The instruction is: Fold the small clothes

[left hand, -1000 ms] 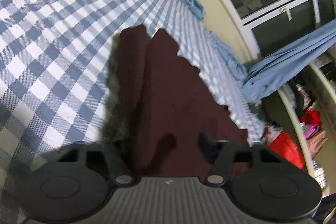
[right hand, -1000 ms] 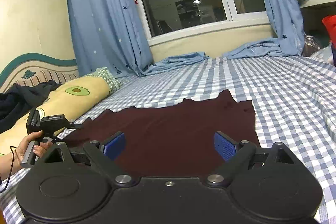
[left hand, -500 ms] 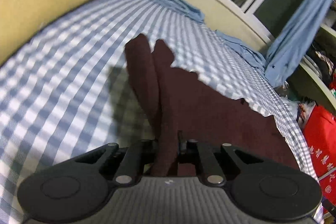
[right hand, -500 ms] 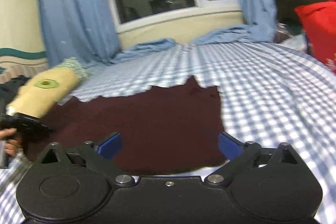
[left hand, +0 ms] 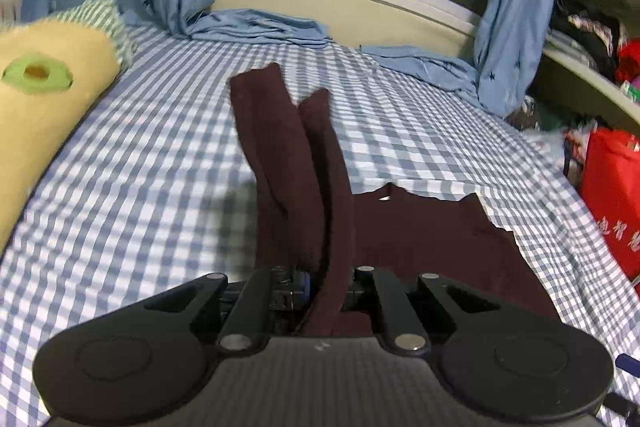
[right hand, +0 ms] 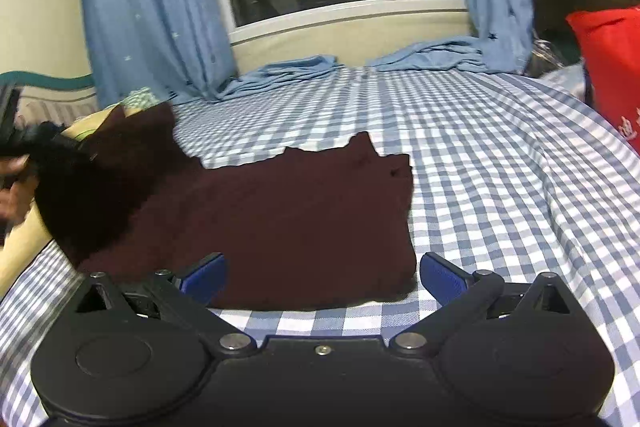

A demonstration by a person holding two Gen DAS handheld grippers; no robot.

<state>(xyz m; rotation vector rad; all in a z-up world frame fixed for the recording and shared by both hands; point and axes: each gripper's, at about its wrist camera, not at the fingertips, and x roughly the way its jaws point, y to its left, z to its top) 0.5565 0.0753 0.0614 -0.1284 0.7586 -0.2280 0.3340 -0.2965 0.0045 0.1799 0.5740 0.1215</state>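
Observation:
A dark maroon garment (right hand: 288, 219) lies on the blue-and-white checked bed (right hand: 480, 155). My left gripper (left hand: 326, 279) is shut on the garment's left end (left hand: 304, 155), lifted off the bed, with the cloth draped forward in two folds. In the right wrist view that lifted end (right hand: 100, 179) hangs at the left, held by the left gripper (right hand: 48, 143). My right gripper (right hand: 320, 279) is open, its blue pads (right hand: 444, 281) on either side of the garment's near edge, low over the bed.
A yellow avocado-print pillow (left hand: 44, 107) lies at the left. Blue curtains (right hand: 152, 7) pool on the bed under the window. A red bag (left hand: 616, 195) and cluttered shelves (left hand: 592, 27) stand at the right.
My left gripper shut on the garment's left end and has lifted it, tilting up toward the window. My right gripper has moved closer to the garment's near edge, still open.

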